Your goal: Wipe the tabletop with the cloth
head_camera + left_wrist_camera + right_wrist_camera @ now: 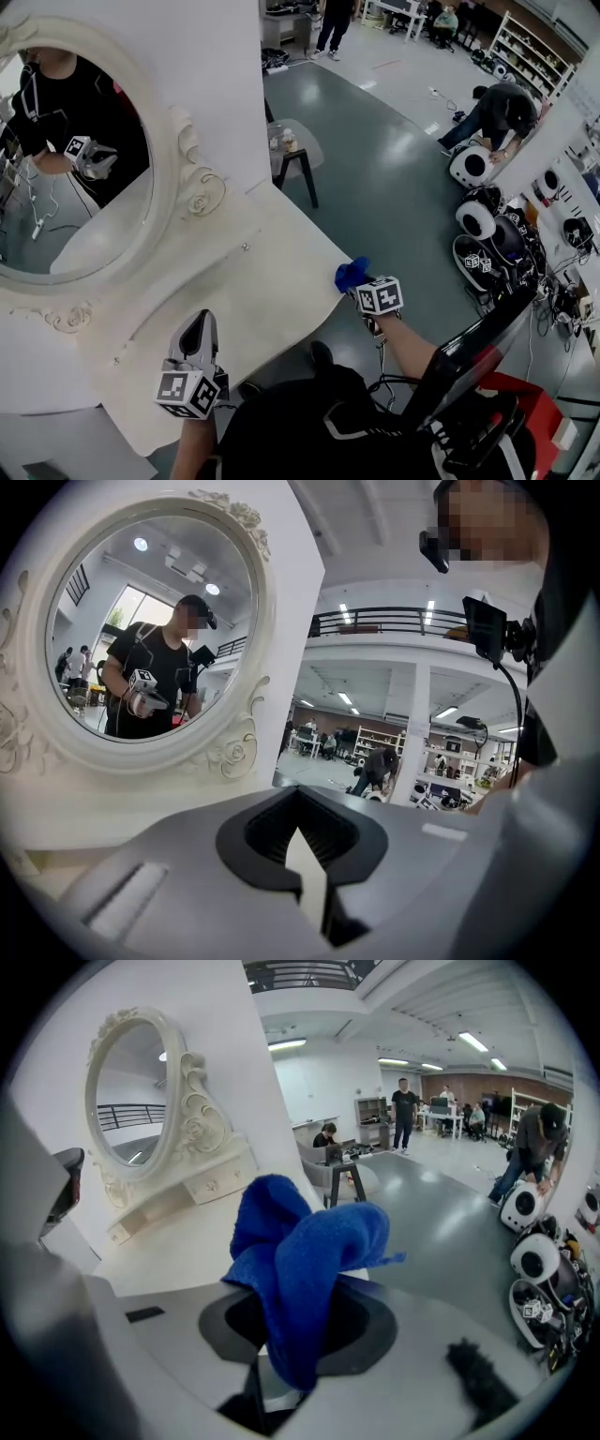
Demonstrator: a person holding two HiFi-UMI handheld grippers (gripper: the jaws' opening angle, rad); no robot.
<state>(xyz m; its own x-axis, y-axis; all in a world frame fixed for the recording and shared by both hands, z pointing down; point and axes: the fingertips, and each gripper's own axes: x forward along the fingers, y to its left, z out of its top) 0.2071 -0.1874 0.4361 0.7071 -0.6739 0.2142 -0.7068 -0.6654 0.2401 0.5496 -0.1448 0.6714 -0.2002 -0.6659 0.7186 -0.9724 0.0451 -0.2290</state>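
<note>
This is a large robotics lab, like an open hall. On the grey floor (394,178) stand round white robots (476,220) with cables (548,305) beside them. A person (502,111) bends over one, shelves (530,47) line the far wall, and a railing (394,621) of an upper level runs above. A white desk (272,281) with a mirror (84,216) stands inside.

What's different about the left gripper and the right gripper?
The right gripper is clamped on a bunched blue cloth, while the left gripper is shut with nothing in it. The left gripper is over the near part of the tabletop, while the right gripper is at its right edge. Both have their jaws closed.
</note>
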